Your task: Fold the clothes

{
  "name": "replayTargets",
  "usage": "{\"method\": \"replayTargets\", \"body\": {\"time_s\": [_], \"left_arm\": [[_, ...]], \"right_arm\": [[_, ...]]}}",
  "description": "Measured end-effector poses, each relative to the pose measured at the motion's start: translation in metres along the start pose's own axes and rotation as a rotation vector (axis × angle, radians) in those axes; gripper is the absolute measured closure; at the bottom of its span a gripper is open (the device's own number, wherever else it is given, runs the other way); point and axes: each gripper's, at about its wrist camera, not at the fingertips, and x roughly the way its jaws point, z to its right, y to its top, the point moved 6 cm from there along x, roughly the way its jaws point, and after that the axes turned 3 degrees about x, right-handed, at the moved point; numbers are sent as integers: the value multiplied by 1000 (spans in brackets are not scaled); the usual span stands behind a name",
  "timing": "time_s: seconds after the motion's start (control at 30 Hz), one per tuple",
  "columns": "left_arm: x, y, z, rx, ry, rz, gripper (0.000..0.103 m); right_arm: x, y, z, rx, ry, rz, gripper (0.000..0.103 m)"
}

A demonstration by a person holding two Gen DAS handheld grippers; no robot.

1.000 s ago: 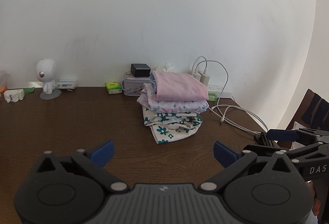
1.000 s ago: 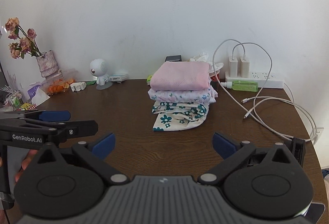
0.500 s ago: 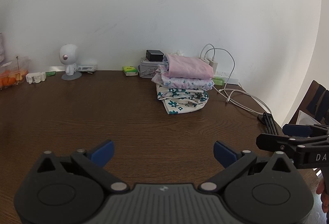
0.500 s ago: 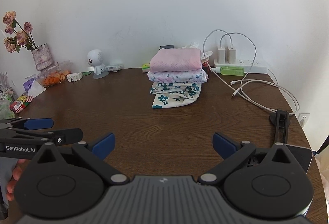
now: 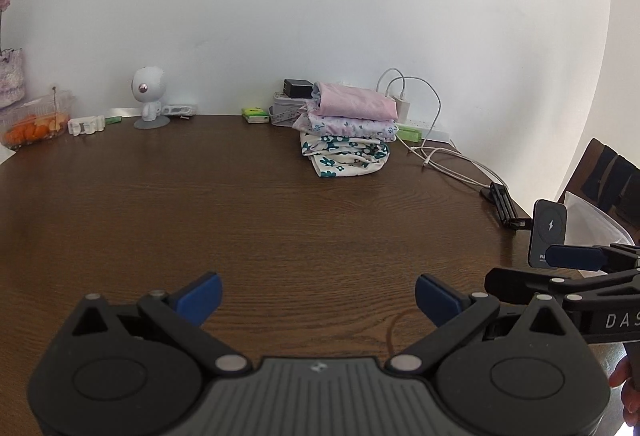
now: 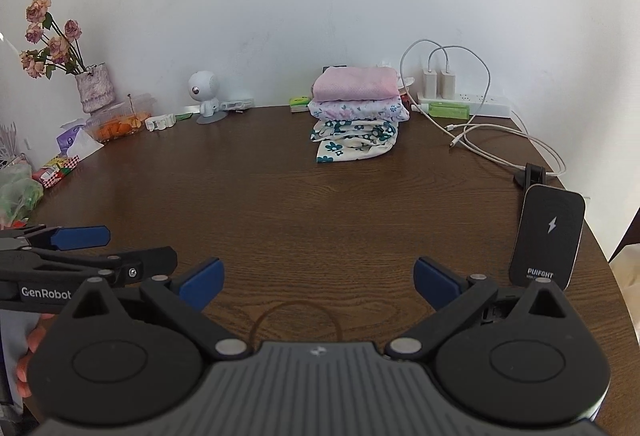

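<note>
Both my tongs pull back from the folded pile, empty.

My left tongs (image 5: 316, 294) and right tongs (image 6: 318, 278) stand wide open and hold nothing. The stack of folded clothes, pink on top and flowered cloth below (image 6: 356, 116), now lies far ahead of them on the dark brown wooden table (image 6: 280, 204), farther than a second ago. I judge this folding finished. No unfolded garment is in view; the near table edge is hidden behind my tongs.

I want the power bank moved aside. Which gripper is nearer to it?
Right. The right gripper has the power bank just off its right finger; the left gripper sits farther left, beyond it.
</note>
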Motion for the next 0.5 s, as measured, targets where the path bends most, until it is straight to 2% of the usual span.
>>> {"method": "replayTargets", "body": {"time_s": [0.23,0.5], "left_arm": [[-27,-37,3,-24,-20,-26,0],[-53,-69,0,-34,0,-50,0]], "right_arm": [[-24,-32,-5,31,-5,-2,0],[-44,-71,-18,49,20,-28,0]]}}
